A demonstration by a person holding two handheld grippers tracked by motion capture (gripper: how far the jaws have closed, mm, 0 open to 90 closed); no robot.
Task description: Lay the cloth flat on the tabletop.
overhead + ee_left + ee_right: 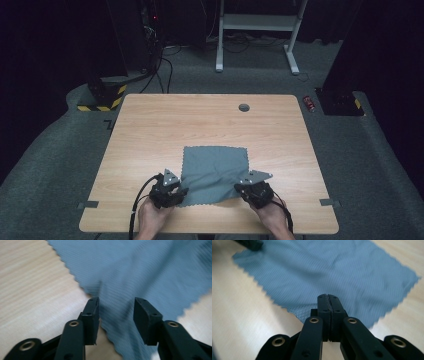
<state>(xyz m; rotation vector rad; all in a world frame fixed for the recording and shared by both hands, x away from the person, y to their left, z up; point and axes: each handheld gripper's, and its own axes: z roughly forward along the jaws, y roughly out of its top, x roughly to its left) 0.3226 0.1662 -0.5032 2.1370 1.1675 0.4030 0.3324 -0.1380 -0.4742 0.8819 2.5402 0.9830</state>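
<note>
The left gripper (pixel 176 192) was seen at the near left corner of the blue-grey cloth (pixel 215 172), its jaws parted, the cloth's corner lying between them without being pressed. The cloth was spread flat on the near middle of the wooden table (pixel 150 130). At the cloth's near right corner, the right gripper (pixel 243 189) was found with its jaws pinched together on the zigzag edge, a fold of which was lifted.
</note>
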